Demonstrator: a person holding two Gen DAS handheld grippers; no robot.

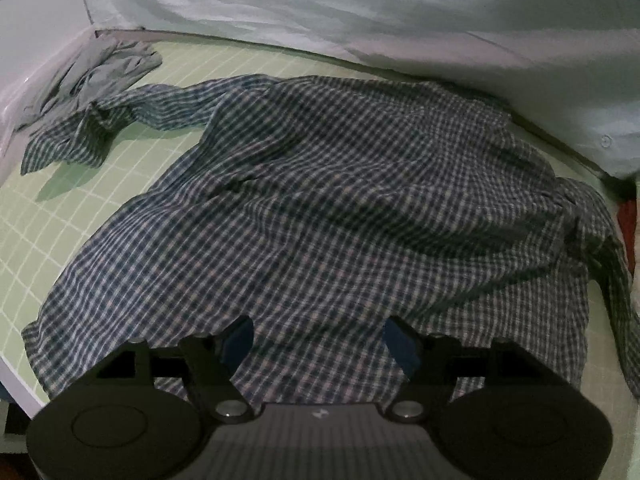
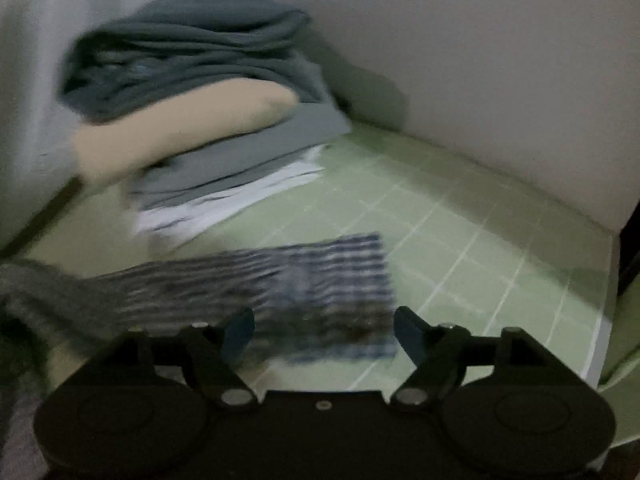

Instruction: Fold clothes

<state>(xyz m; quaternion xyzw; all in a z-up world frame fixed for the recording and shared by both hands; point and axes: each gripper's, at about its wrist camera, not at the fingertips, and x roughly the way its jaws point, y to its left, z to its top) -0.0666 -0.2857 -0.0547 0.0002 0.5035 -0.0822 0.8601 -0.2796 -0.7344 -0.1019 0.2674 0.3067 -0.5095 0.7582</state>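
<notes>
The checked shirt point(image 1: 320, 208) is lying spread and rumpled over most of the green grid mat point(image 1: 60, 240), one sleeve trailing toward the mat's far left corner. Left gripper point(image 1: 318, 344) is hovering released over the near hem; right gripper point(image 2: 324, 336) is likewise released above a sleeve cuff point(image 2: 320, 280), gripping nothing. Risk: closing on bunched cloth could be catching two layers and skewing the fold. The folded pile point(image 2: 192, 112) near the far edge could be getting knocked. No readable writing.
</notes>
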